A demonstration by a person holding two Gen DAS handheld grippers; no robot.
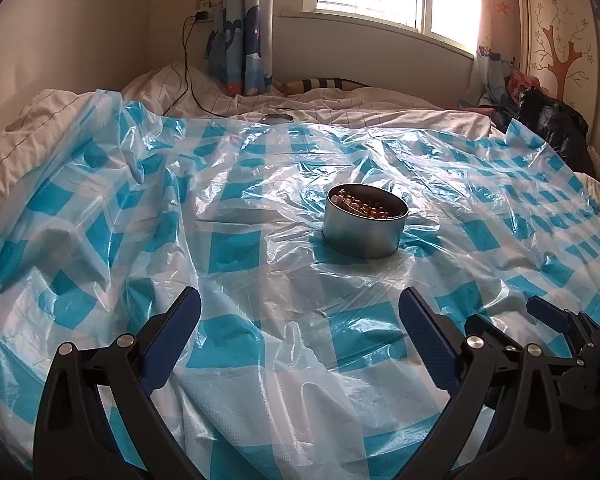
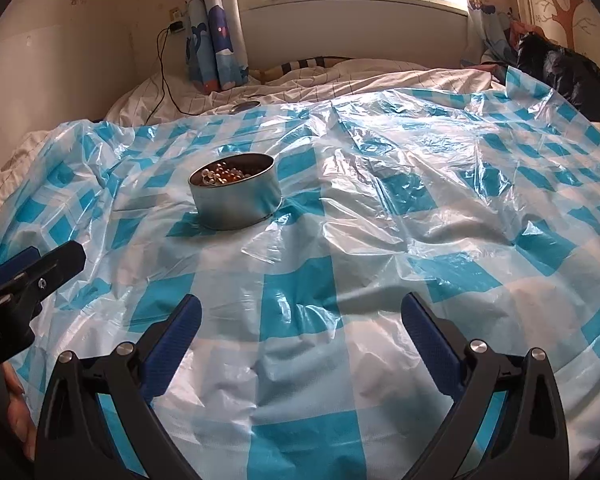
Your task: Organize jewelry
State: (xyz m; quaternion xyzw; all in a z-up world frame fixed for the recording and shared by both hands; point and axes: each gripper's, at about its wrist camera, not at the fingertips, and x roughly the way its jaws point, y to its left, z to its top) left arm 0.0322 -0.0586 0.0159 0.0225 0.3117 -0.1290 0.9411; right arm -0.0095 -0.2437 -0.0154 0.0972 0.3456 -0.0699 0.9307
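A round open metal tin (image 1: 363, 227) stands upright on the blue-and-white checked plastic sheet (image 1: 236, 248). It holds a string of pearly and amber beads (image 1: 360, 203). The tin also shows in the right wrist view (image 2: 236, 196), with the beads (image 2: 224, 174) inside. My left gripper (image 1: 300, 304) is open and empty, a little short of the tin. My right gripper (image 2: 302, 312) is open and empty, with the tin ahead to its left. The right gripper shows at the right edge of the left wrist view (image 1: 556, 316). The left gripper shows at the left edge of the right wrist view (image 2: 36, 268).
The sheet (image 2: 380, 240) covers a rumpled white bed. A round metal lid (image 1: 277, 117) lies at the sheet's far edge, also in the right wrist view (image 2: 245, 106). A black cable (image 1: 188, 76) hangs from a wall socket. A black bag (image 1: 552, 128) sits at the far right.
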